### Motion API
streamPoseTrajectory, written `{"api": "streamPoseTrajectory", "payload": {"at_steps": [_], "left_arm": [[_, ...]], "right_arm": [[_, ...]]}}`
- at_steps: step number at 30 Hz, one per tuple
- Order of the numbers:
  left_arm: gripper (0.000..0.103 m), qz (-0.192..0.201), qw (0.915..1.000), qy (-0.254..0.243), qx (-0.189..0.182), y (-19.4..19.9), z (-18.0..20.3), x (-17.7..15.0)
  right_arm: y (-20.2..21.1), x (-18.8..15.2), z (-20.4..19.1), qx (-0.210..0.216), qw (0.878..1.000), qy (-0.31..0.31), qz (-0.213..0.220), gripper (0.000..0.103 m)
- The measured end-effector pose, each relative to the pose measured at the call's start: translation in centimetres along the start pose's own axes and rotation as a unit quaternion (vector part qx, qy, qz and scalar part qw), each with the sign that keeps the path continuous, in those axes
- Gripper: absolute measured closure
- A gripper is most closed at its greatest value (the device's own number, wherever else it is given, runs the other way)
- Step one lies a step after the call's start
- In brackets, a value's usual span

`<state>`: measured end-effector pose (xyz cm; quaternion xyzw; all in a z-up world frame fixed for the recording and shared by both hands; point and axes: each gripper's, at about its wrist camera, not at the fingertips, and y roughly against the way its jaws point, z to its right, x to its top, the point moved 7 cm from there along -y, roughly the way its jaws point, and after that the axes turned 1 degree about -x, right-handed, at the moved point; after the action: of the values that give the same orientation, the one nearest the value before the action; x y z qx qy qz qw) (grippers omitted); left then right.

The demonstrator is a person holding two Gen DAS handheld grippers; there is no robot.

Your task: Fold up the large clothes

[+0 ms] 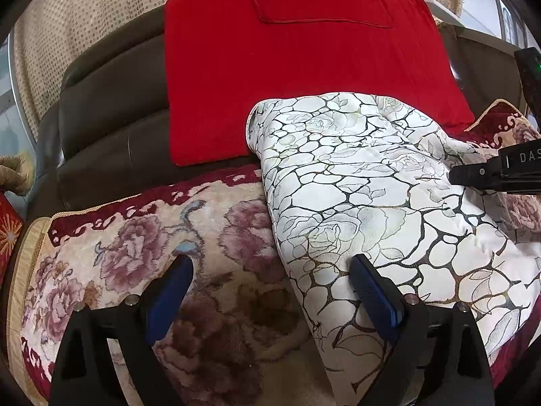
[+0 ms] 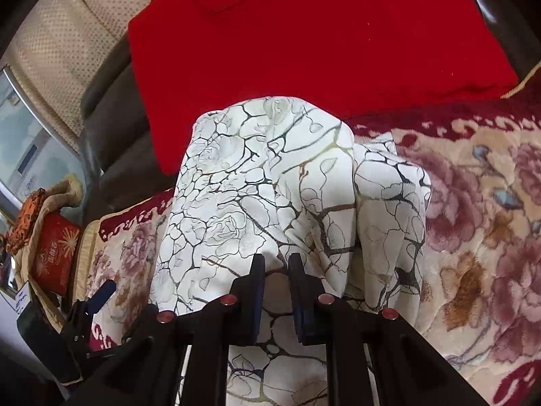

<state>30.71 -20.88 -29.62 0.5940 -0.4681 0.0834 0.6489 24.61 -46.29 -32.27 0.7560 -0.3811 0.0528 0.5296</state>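
A large white garment with a black crackle and rose print [image 1: 365,203] lies in a long folded strip on the floral sofa blanket [image 1: 142,270]. My left gripper [image 1: 270,274] is open and empty, its right finger [image 1: 372,291] over the garment's left edge, its left finger over the blanket. My right gripper [image 2: 276,267] is nearly shut, pinching a raised fold of the garment [image 2: 270,182] and lifting it off the blanket [image 2: 480,223]. The right gripper's body also shows at the right edge of the left wrist view [image 1: 497,172].
A red cloth [image 1: 297,67] covers the dark sofa back [image 1: 111,108] behind the garment. A red box [image 2: 55,253] and bundled cloth sit left of the sofa. Beige dotted curtains [image 1: 84,17] hang behind.
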Motion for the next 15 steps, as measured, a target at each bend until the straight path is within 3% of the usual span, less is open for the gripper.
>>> {"api": "streamPoseTrajectory", "payload": {"at_steps": [15], "left_arm": [[0.009, 0.004, 0.9999, -0.008, 0.006, 0.09, 0.19, 0.16]], "right_arm": [[-0.21, -0.07, 0.51, 0.022, 1.0, -0.011, 0.0, 0.085]]}}
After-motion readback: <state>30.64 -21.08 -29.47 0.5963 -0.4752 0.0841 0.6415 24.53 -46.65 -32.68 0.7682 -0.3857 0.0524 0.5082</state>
